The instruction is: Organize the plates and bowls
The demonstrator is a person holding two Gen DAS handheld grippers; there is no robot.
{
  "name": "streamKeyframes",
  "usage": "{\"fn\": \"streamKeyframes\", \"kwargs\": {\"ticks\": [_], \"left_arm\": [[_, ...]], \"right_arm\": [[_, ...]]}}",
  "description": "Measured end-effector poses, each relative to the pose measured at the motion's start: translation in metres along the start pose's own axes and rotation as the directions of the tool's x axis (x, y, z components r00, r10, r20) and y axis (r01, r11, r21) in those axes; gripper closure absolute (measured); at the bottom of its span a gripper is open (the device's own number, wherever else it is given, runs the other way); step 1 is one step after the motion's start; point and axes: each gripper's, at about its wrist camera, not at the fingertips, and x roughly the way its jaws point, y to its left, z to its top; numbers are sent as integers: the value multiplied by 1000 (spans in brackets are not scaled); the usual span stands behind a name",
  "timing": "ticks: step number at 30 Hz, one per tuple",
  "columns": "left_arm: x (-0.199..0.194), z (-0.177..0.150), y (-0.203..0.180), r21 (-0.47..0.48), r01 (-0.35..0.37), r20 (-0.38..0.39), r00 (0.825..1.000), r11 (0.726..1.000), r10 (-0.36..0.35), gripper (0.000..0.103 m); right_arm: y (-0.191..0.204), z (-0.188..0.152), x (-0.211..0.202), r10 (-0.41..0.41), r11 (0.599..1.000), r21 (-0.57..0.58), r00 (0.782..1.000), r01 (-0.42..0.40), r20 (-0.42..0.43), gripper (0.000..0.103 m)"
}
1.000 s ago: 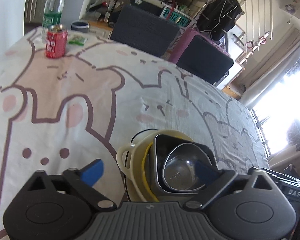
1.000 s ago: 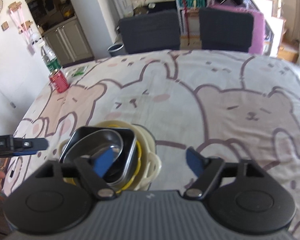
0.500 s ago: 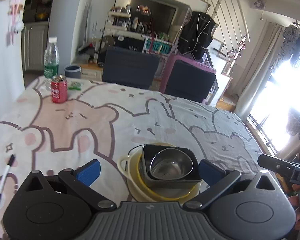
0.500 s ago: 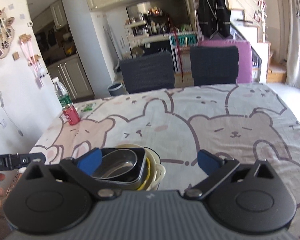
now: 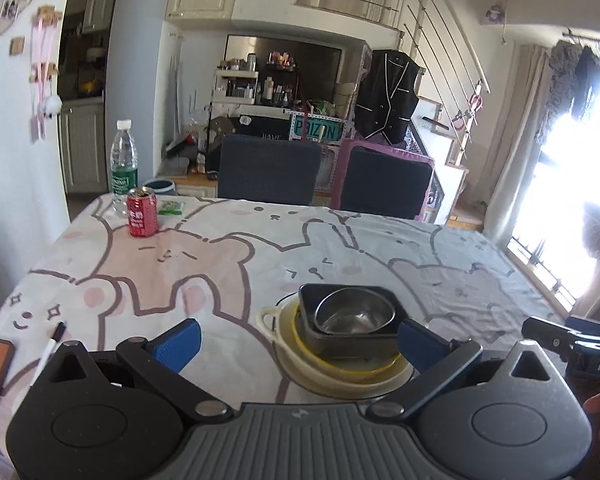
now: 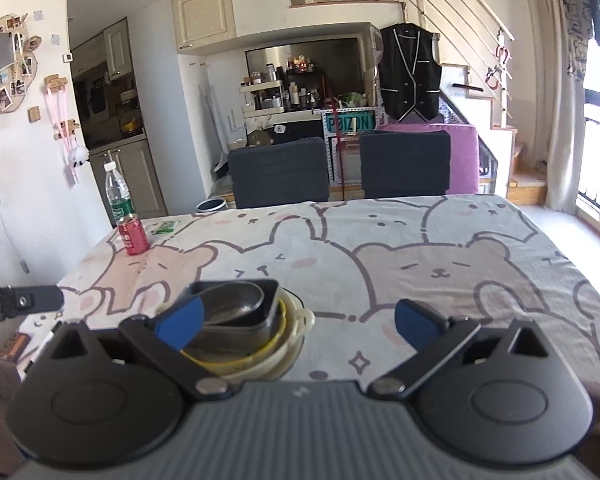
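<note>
Bowl stack [image 5: 340,336] sits on worktop [image 5: 220,264] w/ steel bowl [image 5: 354,314] on top. Left gripper [image 5: 298,338] & right gripper [image 6: 298,320] both wide, empty, clear of stack.

Both wrist views face the stacked dishes [image 5: 350,326] closely.

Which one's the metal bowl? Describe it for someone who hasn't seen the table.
On the bear-print tablecloth, find the nested stack of dishes near the front edge. The round shiny steel bowl is the topmost piece, sitting inside a dark square dish; it alone is metallic.
</note>
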Motion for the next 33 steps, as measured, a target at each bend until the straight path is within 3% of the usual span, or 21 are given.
{"fn": "streamKeyframes", "kwargs": {"ticks": [14,33], "left_arm": [[-3,-41,-6,76,-88,2,996,993,88,0],[-2,-57,-6,86,-90,-7,996,992,91,0]], "right_arm": [[6,-38,-13,-59,997,-53,998,61,32,0],[8,-52,-15,-72,993,-91,997,75,41,0]]}}
